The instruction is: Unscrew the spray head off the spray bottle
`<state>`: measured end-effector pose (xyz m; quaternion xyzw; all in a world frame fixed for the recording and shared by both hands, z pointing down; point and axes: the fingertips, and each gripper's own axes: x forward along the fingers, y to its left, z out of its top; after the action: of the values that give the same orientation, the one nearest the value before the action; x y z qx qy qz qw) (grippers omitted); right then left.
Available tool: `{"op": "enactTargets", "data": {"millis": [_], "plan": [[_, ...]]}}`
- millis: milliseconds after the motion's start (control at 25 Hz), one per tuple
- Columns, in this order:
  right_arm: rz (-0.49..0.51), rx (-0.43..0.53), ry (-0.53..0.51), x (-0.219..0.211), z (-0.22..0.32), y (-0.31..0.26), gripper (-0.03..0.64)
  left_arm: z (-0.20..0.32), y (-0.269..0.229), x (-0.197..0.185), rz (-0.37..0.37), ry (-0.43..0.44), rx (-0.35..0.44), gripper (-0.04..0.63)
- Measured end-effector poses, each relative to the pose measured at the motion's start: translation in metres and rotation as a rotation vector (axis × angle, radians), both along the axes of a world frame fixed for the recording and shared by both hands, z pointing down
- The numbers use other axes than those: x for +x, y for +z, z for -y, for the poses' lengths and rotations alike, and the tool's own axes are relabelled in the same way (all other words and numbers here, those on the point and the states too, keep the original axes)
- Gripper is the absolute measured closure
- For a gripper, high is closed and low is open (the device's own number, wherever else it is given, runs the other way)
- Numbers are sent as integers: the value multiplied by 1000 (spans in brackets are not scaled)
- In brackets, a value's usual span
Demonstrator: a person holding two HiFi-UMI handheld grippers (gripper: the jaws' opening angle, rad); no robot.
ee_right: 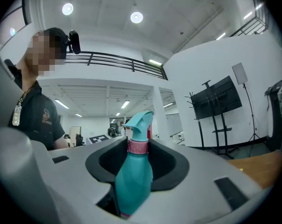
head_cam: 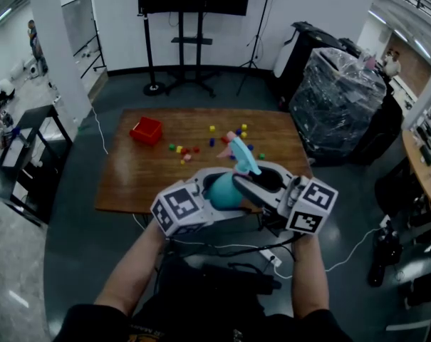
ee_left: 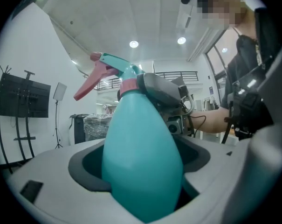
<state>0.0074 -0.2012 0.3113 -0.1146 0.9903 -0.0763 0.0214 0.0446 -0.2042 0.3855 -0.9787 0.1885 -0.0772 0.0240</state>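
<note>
A teal spray bottle (head_cam: 221, 191) with a teal spray head (head_cam: 245, 157), pink trigger (ee_left: 90, 84) and pink collar (ee_right: 137, 146) is held in the air over the table's near edge. My left gripper (head_cam: 216, 189) is shut on the bottle's wide body (ee_left: 141, 143), which fills the gap between its jaws. My right gripper (head_cam: 242, 180) comes in from the right, and its dark pads sit against both sides of the collar just under the spray head (ee_right: 140, 122). The bottle's base is hidden behind the jaws.
The wooden table (head_cam: 144, 177) carries a red bin (head_cam: 146, 130) and several small coloured blocks (head_cam: 183, 150). A TV stand (head_cam: 190, 41) is behind it, a wrapped pallet (head_cam: 336, 98) at the right, a black cart (head_cam: 23, 155) at the left. Cables lie on the floor.
</note>
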Motion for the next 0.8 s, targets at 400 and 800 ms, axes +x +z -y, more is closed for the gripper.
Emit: {"op": "enactTargets", "data": {"millis": [400,800], "plan": [[-1,40,6,0,-1,-2,474,4,-3,1,-54,-38,21,172],[-27,60,154,-2,9,-2,454,25,-7,-11,-88,-181,41,172]]}}
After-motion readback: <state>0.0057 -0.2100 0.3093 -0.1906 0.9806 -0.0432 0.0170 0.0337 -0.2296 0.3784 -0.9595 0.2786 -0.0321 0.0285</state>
